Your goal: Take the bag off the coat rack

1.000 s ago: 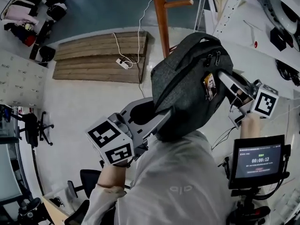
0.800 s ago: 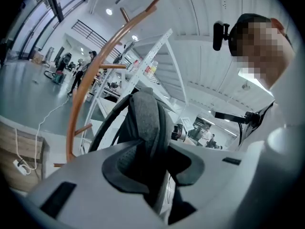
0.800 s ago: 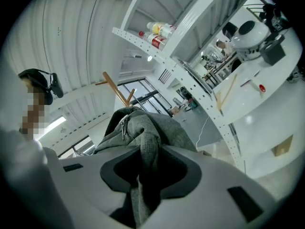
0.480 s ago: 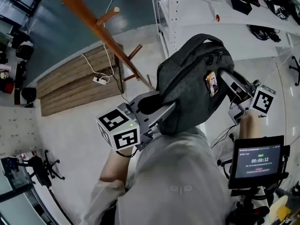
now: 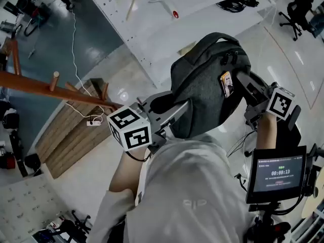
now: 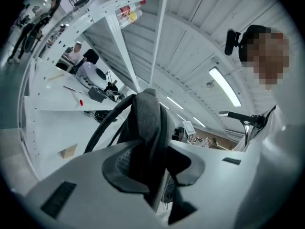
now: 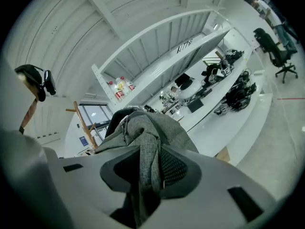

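The bag [image 5: 207, 92] now hangs clear of the coat rack [image 5: 50, 91], which has swung from ahead to far left. The left gripper [image 5: 174, 113] and right gripper [image 5: 243, 82] each have fingers clamped on its fabric. Removal looks effectively complete.

So the grey bag [image 5: 207, 92] sits just off centre toward 1 o'clock, held up off the floor and well apart from the coat rack [image 5: 55, 91], whose wooden pole lies out at 9 o'clock. The left gripper [image 5: 178, 110] comes at it from its 8 o'clock side and the right gripper [image 5: 242, 81] from its 3 o'clock side, both noses buried in the fabric. White shelving [image 5: 152, 19] runs across 12, with an office chair [image 5: 298, 6] at 2. At 8 there's a wooden pallet [image 5: 71, 140] with a power strip [image 5: 93, 122] on it. The small screen [image 5: 278, 173] at 4 shows a timer.
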